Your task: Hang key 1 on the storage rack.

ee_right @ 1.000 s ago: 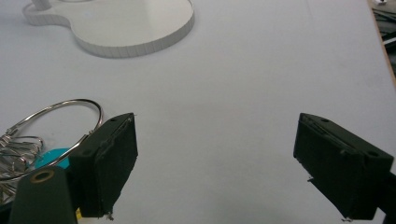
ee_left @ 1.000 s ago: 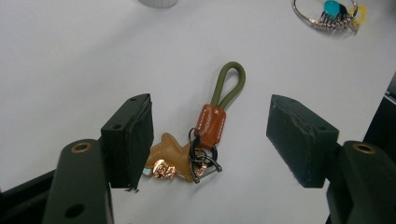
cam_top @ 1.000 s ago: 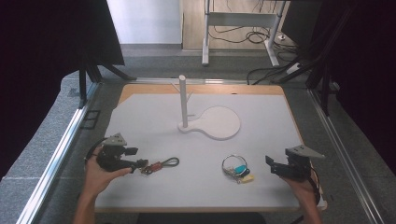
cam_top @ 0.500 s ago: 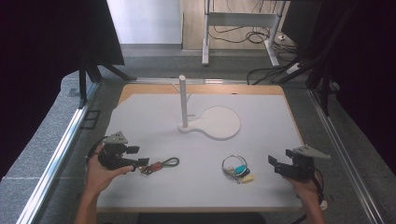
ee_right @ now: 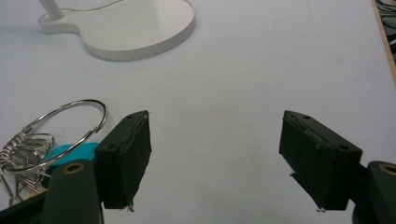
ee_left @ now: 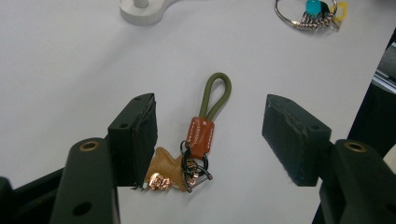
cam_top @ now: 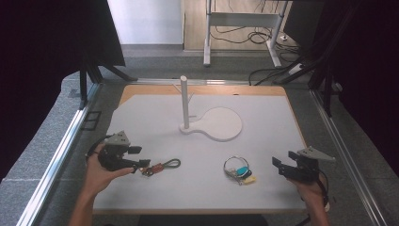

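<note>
Olive-green loop, tan leather tab on keychain (ee_left: 201,135); white table (cam_top: 263,188)

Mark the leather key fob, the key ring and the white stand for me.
Leather key fob (ee_left: 201,135), left gripper view, on its brown leather sleeve.
Key ring (cam_top: 235,164), high view, on the big wire loop.
White stand (cam_top: 184,101), high view, on its upright post.

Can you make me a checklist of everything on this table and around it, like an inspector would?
Surface: white table top, flat.
Job's things: leather key fob with green loop, lying between the left gripper's jaws, not pinched.
Clutter: key ring with coloured tags; white post stand.
Grippers: left gripper open, jaws just closing slightly; right gripper open, nothing between its jaws.
Cables: loose wires on the floor beyond.
Surroundings: grey carpet, black curtains.
</note>
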{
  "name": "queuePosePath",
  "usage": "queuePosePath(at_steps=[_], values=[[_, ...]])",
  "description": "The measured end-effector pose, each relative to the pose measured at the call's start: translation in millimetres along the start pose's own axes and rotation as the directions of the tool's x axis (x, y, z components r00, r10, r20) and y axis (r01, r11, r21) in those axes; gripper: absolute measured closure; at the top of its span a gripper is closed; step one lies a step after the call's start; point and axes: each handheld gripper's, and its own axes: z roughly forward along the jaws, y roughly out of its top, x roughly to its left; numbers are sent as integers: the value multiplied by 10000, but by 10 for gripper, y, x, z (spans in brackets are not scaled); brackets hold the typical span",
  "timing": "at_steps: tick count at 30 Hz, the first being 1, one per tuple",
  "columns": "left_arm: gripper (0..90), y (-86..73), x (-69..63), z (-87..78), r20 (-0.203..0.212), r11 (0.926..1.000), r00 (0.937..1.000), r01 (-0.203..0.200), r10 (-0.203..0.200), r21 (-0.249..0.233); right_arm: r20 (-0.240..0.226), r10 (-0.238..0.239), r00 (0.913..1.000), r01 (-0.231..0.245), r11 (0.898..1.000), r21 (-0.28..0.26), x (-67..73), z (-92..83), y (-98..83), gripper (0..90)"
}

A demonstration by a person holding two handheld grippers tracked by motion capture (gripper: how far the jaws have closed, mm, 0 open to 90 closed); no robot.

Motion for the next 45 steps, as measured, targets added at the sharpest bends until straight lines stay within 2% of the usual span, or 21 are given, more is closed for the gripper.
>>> queuePosePath(at_steps=[7, 8, 9, 10, 11, 13, 15, 18, 19, 25, 26, 28, 30, 32, 33, 34, 39, 41, 43, 45], values=[[376, 26, -24, 11, 69, 10000, 10000, 26, -25, -77, -20, 15, 10000, -14, 10000, 76, -1, 11, -16, 264], [380, 54, -43, 38, 77, 9993, 9997, -246, 244, 277, -33, -9, 10000, 9, 9999, 126, 1, 16, -19, 265], [380, 54, -43, 38, 77, 9993, 9997, -246, 244, 277, -33, -9, 10000, 9, 9999, 126, 1, 16, -19, 265], [383, 89, -68, 81, -15, 9960, 9984, -561, 564, 701, -21, -29, 10000, 29, 9998, 180, 5, 27, -23, 266], [387, 89, -68, 81, -15, 9960, 9984, -561, 564, 701, -21, -29, 10000, 29, 9998, 180, 5, 27, -23, 266], [398, 131, -102, 149, 59, 9898, 9960, -891, 890, 1107, 16, -22, 10000, 22, 9997, 243, 9, 41, -25, 269], [414, 139, -110, 173, 93, 9878, 9953, -968, 964, 1216, 38, -36, 10000, 35, 9996, 264, 11, 45, -27, 269], [438, 144, -122, 259, 69, 9792, 9935, -1132, 1136, 1681, 50, -35, 10000, 33, 9993, 359, 15, 61, -37, 271], [445, 144, -122, 259, 69, 9792, 9935, -1132, 1136, 1681, 50, -35, 10000, 33, 9993, 359, 15, 61, -37, 271], [478, 158, -123, 397, 142, 9644, 9921, -1241, 1243, 2336, -34, -96, 9999, 98, 9987, 504, 28, 84, -48, 273], [483, 158, -123, 397, 142, 9644, 9921, -1241, 1243, 2336, -24, -92, 10000, 93, 9987, 506, 29, 86, -49, 273], [490, 168, -120, 454, 227, 9573, 9916, -1288, 1273, 2587, -32, -93, 10000, 95, 9986, 524, 29, 86, -48, 274], [491, 171, -121, 473, 282, 9551, 9914, -1307, 1278, 2660, -32, -102, 9999, 103, 9985, 540, 31, 88, -49, 274], [504, 177, -123, 531, 375, 9462, 9905, -1371, 1319, 2930, -65, -118, 9999, 122, 9986, 523, 34, 93, -52, 275], [508, 177, -123, 531, 375, 9462, 9905, -1371, 1319, 2930, -96, -136, 9999, 141, 9984, 539, 37, 95, -52, 276], [509, 180, -120, 578, 372, 9407, 9904, -1383, 1334, 3098, -100, -159, 9998, 164, 9983, 559, 41, 100, -53, 276], [512, 191, -104, 658, 404, 9281, 9899, -1412, 1356, 3444, -140, -216, 9997, 225, 9978, 631, 54, 115, -55, 276], [512, 195, -102, 670, 407, 9267, 9901, -1399, 1341, 3488, -144, -196, 9997, 205, 9978, 632, 56, 118, -56, 276], [512, 206, -84, 696, 463, 9209, 9895, -1442, 1368, 3621, -183, -255, 9995, 266, 9976, 637, 55, 117, -56, 277], [512, 209, -75, 703, 465, 9199, 9895, -1444, 1369, 3646, -190, -256, 9995, 267, 9977, 631, 56, 115, -56, 277]])
